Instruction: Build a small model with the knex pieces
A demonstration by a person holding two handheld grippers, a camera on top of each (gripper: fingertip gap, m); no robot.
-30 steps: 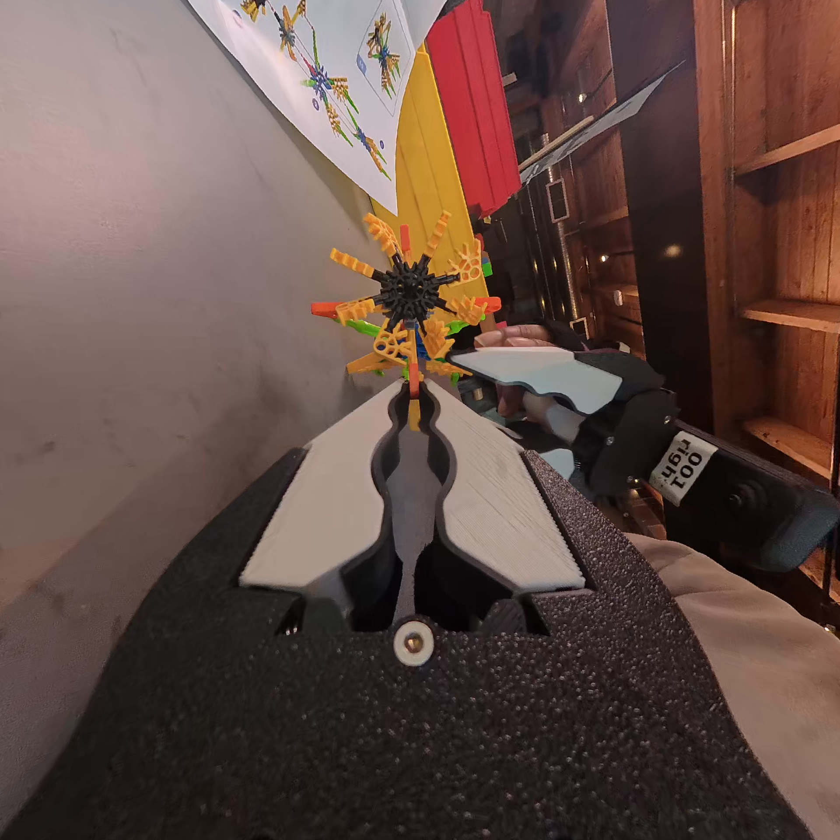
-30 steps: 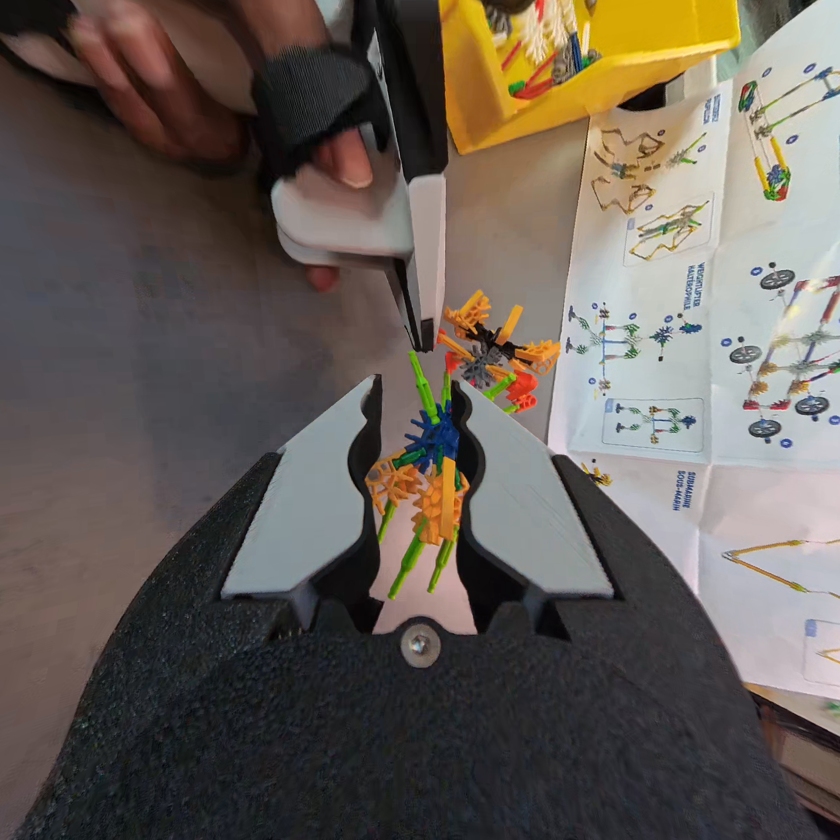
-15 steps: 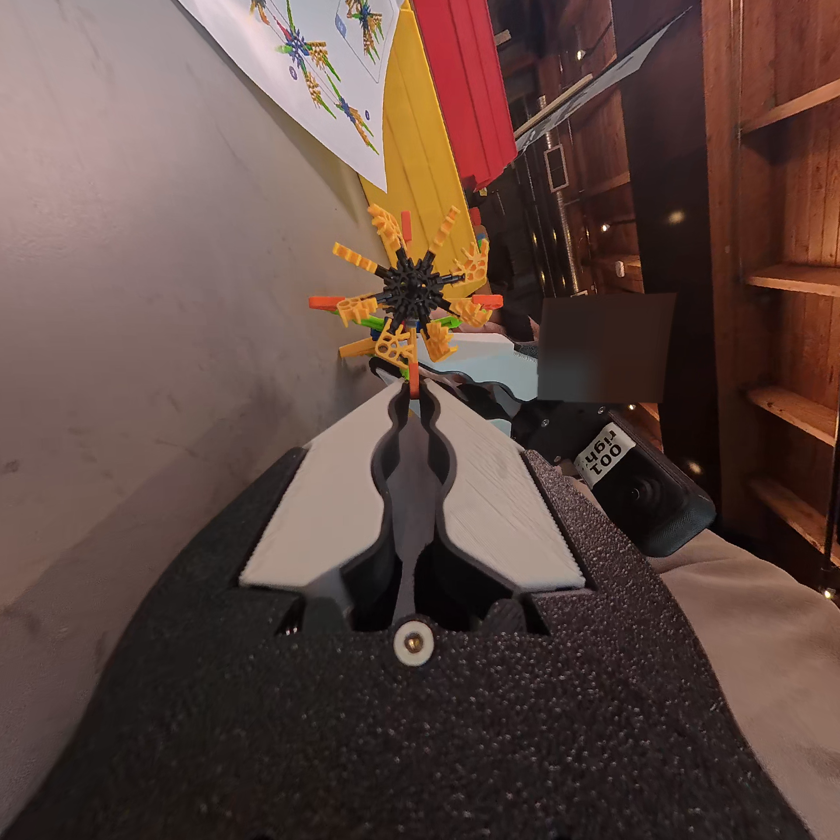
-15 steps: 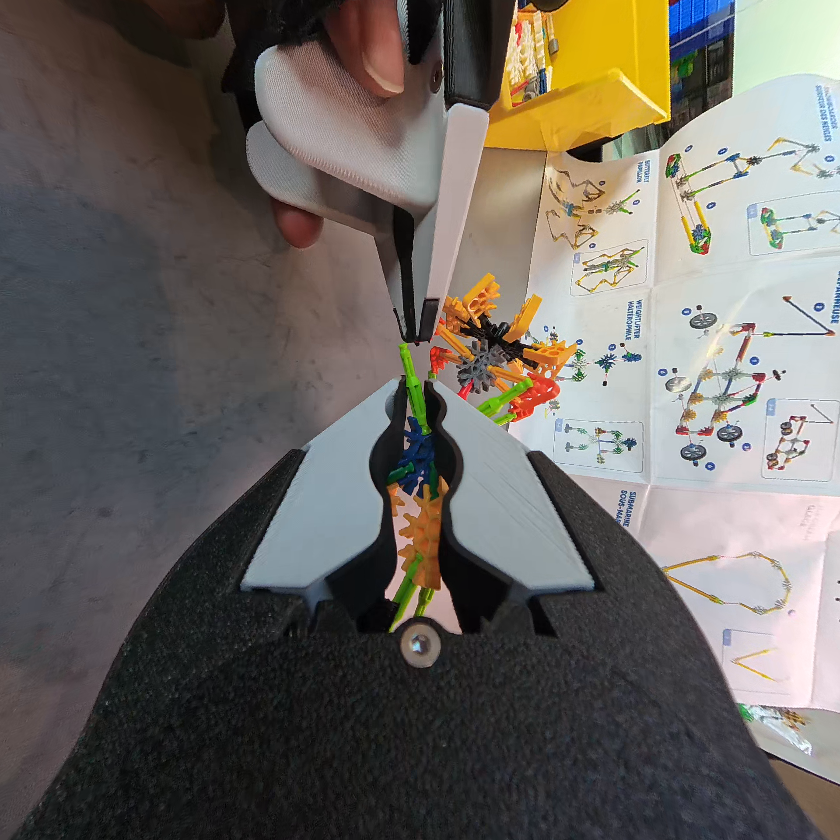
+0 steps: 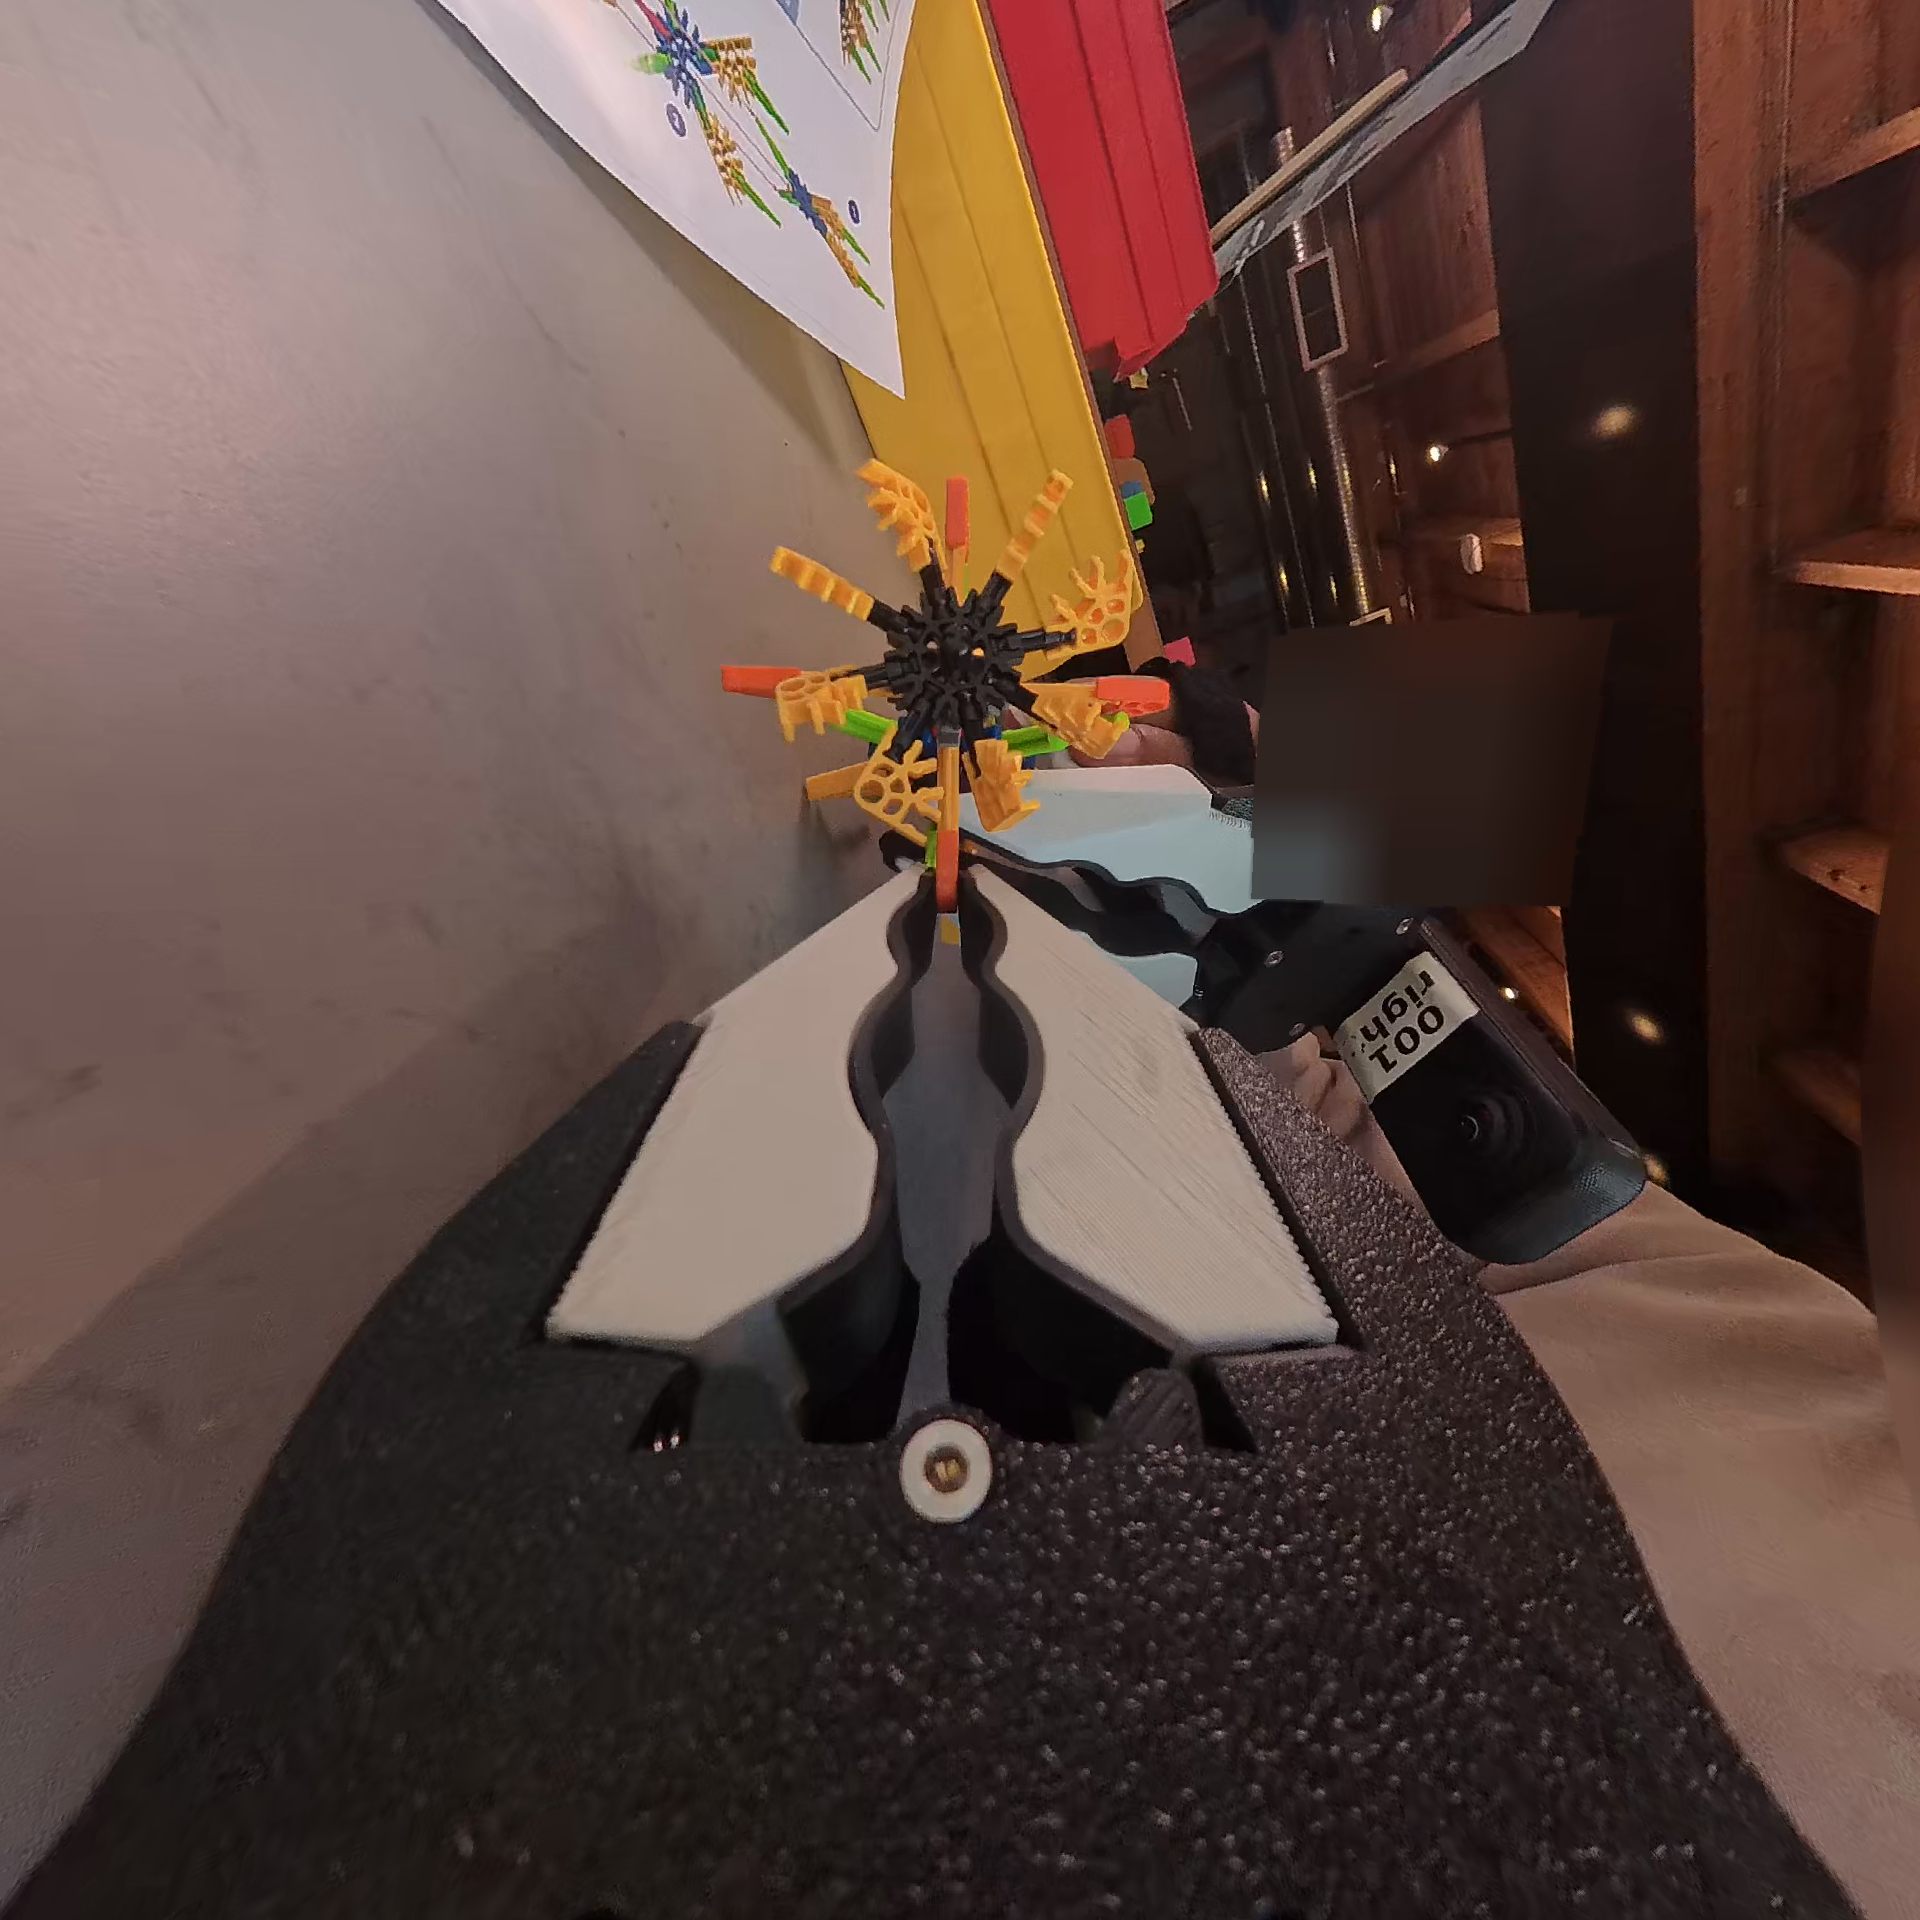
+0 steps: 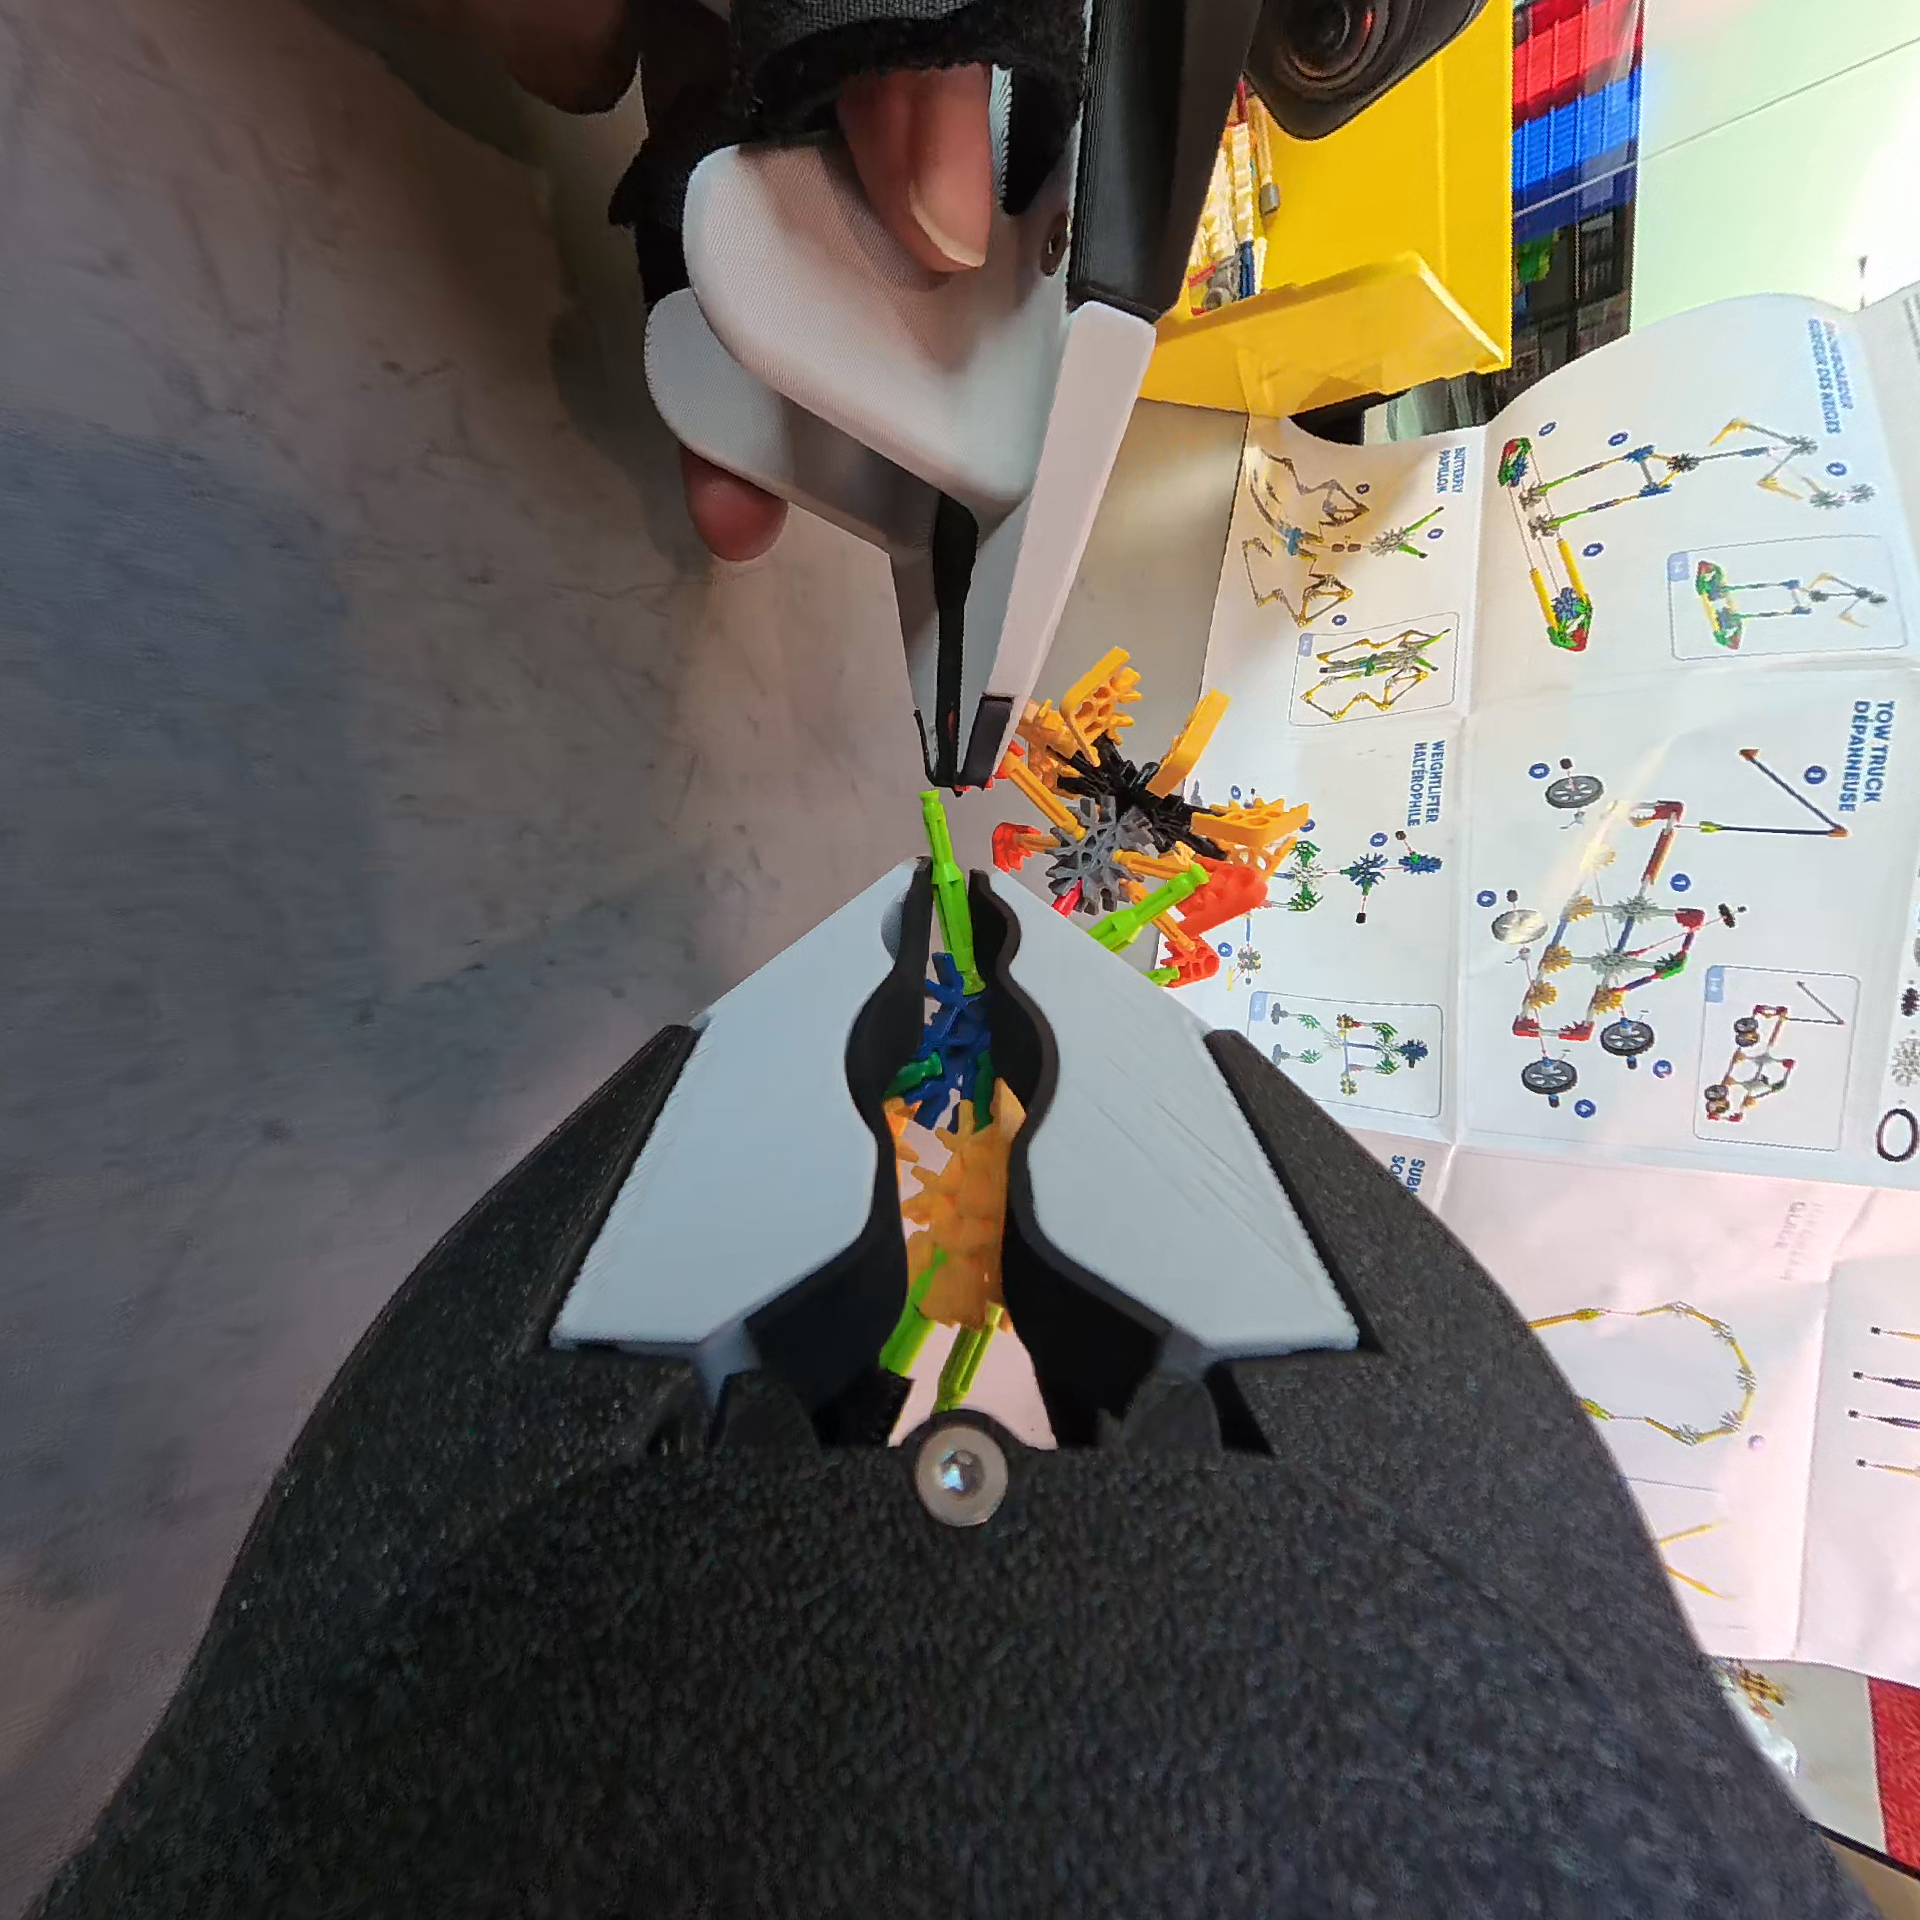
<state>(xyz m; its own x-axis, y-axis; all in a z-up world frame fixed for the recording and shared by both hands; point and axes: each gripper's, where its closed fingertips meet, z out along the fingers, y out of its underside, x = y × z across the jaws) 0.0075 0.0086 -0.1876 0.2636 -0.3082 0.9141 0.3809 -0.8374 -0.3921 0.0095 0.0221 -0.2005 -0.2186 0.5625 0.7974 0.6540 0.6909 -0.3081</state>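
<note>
Two grippers meet over the grey worktop (image 6: 364, 831), each with its own small piece of a rod-and-connector building toy. Our left gripper (image 5: 943, 883) has its jaws closed almost fully on the tip of one thin orange rod (image 5: 947, 831). At the far end of this rod sits the spoked toy cluster (image 5: 951, 665), a black hub with yellow and orange connectors around it. In the right wrist view this same cluster (image 6: 1122, 821) hangs just right of the left gripper (image 6: 956, 764), above the worktop.

Our right gripper (image 6: 951, 883) has its jaws nearly closed on a green rod (image 6: 948, 883). Behind this rod, between the jaws, sits a second cluster (image 6: 961, 1143) of blue, yellow and green parts. The tip of the green rod is just beside the tips of the left gripper, but we cannot tell if they touch.

We judge both pieces to be very light, stiff and a little brittle. The snap joints can come apart under a sideways pull. A grip on one rod alone lets the cluster turn, so a hold near the hub seems safer to us.

At the right lies a folded instruction sheet (image 6: 1610, 831), and far behind it stands a yellow bin (image 6: 1351, 312).
</note>
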